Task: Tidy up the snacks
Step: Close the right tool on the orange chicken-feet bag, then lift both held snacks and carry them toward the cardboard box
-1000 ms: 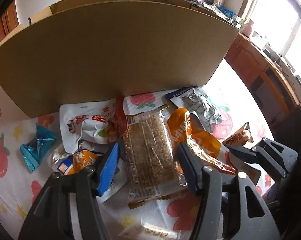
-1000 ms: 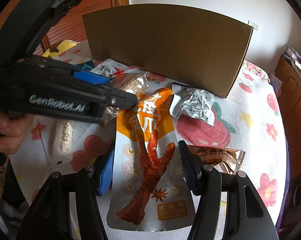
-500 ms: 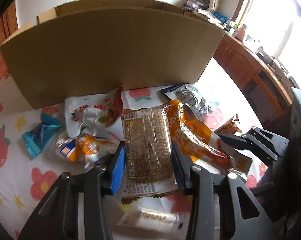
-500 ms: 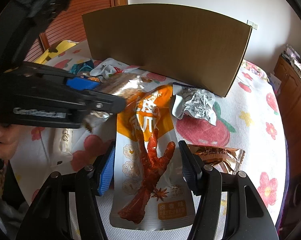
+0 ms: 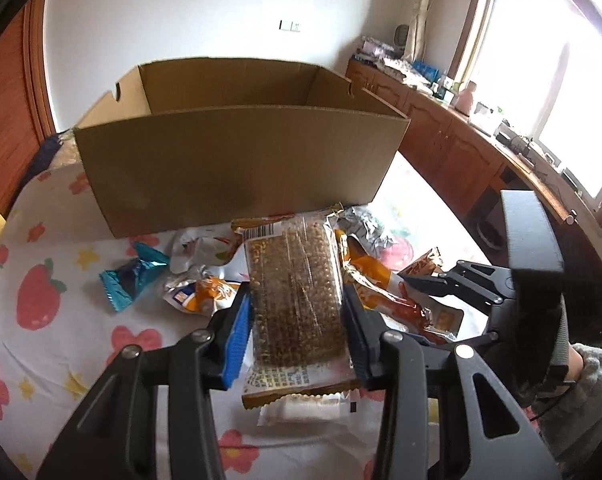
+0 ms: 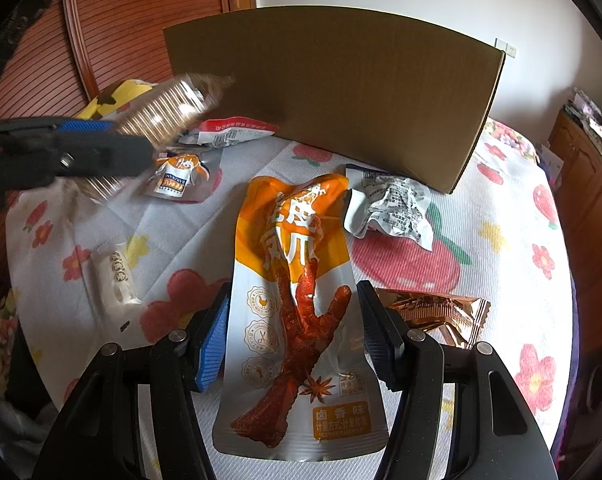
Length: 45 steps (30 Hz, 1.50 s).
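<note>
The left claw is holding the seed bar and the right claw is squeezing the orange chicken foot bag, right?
Not quite. The left claw does hold the seed bar, but the right wrist view shows the right claw open around the orange chicken foot bag, which lies flat on the tablecloth.

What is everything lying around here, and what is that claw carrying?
Cardboard box: one, brown, open top, at the back of the table.
Grain bar: one, golden brown in clear wrap, lifted off the table.
Chicken-foot pouch: one, orange and silver, flat on the cloth.
Silver packet: one, crumpled, right of the pouch's top, near the box.
Bronze wrapper: one, right of the pouch.
Blue wrapper: one, teal, on the left.
Small orange packet: one, left of the pouch.
White packet: one, near the table's front left.
Tablecloth: one, white with red fruit and flowers.
Left claw: shut on the grain bar.
Right claw: open, either side of the chicken-foot pouch.
</note>
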Motion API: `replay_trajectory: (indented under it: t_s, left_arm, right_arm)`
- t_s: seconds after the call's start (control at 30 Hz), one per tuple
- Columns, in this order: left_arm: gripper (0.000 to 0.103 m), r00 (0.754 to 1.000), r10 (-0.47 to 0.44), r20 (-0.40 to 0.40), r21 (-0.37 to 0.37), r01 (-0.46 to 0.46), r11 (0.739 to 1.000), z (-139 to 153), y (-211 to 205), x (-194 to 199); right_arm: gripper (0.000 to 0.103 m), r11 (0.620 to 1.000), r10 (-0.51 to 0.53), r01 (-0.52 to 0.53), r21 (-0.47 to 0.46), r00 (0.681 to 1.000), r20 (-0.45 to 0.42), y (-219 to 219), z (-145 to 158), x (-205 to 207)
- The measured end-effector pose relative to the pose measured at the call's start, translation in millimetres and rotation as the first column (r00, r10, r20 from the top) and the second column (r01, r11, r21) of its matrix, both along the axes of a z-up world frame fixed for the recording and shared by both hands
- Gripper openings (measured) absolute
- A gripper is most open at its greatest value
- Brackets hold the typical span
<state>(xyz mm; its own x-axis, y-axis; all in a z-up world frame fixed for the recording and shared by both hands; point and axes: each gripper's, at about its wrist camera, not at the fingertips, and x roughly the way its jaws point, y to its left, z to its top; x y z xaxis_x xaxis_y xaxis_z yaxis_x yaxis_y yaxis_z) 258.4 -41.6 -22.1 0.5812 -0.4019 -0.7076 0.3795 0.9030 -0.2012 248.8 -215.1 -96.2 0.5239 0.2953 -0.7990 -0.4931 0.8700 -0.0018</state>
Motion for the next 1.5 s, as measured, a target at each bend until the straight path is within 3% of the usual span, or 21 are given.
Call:
replay_trajectory:
  t_s: [0.3,0.53,0.7,0.9,1.0,1.17,1.3,1.5]
  left_arm:
    - [0.042,0.999,0.016,0.034,0.008,-0.017,1.000,4,12,-17]
    - [0.042,0.999,0.029,0.039,0.008,-0.029,1.000,1,23,-24]
    - [0.042,0.999,0.026,0.034,0.005,-0.026,1.000,-1,22,-23]
    - [0.042,0.999,0.018,0.035,0.008,-0.018,1.000,0,17,-24]
    - [0.042,0.999,0.016,0.041,0.010,-0.017,1.000,1,17,-25]
    - [0.042,0.999,0.022,0.039,0.008,-0.022,1.000,-1,18,-26]
    - [0.042,0.999,0.026,0.035,0.009,-0.026,1.000,-4,20,-27]
    - [0.042,0.999,0.035,0.031,-0.002,-0.035,0.999,-5,23,-27]
  right_arm:
    - [0.060,1.000,-0.012,0.012,-0.010,1.000,-0.010,1,0,2]
    - [0.047,0.999,-0.035,0.035,0.013,0.999,0.009,3,10,-5]
    - [0.044,1.000,-0.019,0.019,-0.017,1.000,0.003,10,12,-7]
    - [0.055,0.996,0.008,-0.011,-0.091,0.999,-0.033,22,6,2]
    - [0.057,0.998,0.011,-0.015,-0.053,0.997,-0.079,20,4,11]
    - [0.056,0.999,0.009,-0.013,-0.048,0.997,-0.073,20,4,12]
    - [0.043,1.000,-0.002,0.001,-0.013,0.999,-0.052,19,15,6]
    - [0.041,1.000,0.011,-0.012,-0.014,0.999,-0.039,23,20,-4]
